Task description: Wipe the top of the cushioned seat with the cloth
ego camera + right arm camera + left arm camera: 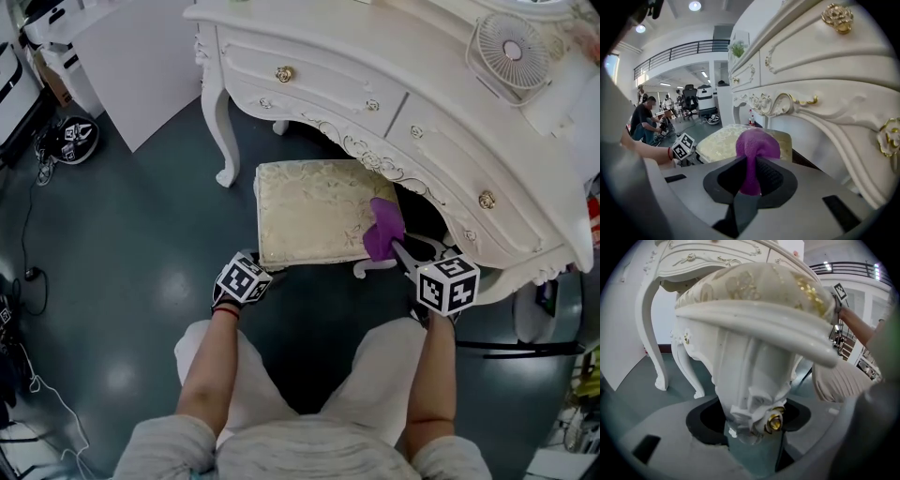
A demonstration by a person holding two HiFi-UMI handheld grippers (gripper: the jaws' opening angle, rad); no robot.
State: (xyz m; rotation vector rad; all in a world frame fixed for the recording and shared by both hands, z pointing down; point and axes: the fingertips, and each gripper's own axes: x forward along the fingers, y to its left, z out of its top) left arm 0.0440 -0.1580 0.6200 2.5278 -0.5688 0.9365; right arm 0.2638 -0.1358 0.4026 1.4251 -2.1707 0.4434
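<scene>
The cushioned seat [314, 211] is a small white stool with a cream and gold patterned top, standing partly under the dressing table. A purple cloth [383, 230] lies bunched at the seat's right edge, and my right gripper [400, 247] is shut on it. In the right gripper view the cloth [757, 145] rises from between the jaws [750, 185] in front of the seat [719, 140]. My left gripper [263, 264] is at the seat's near left corner. Its jaws [750, 425] clasp the carved white leg [750, 380] below the cushion [759, 287].
The white dressing table [394, 56] overhangs the seat's far and right sides, with a small fan [511, 47] on top. Its curved leg [220, 122] stands left of the seat. Cables [28, 272] and a dark bag [75, 139] lie on the floor at left.
</scene>
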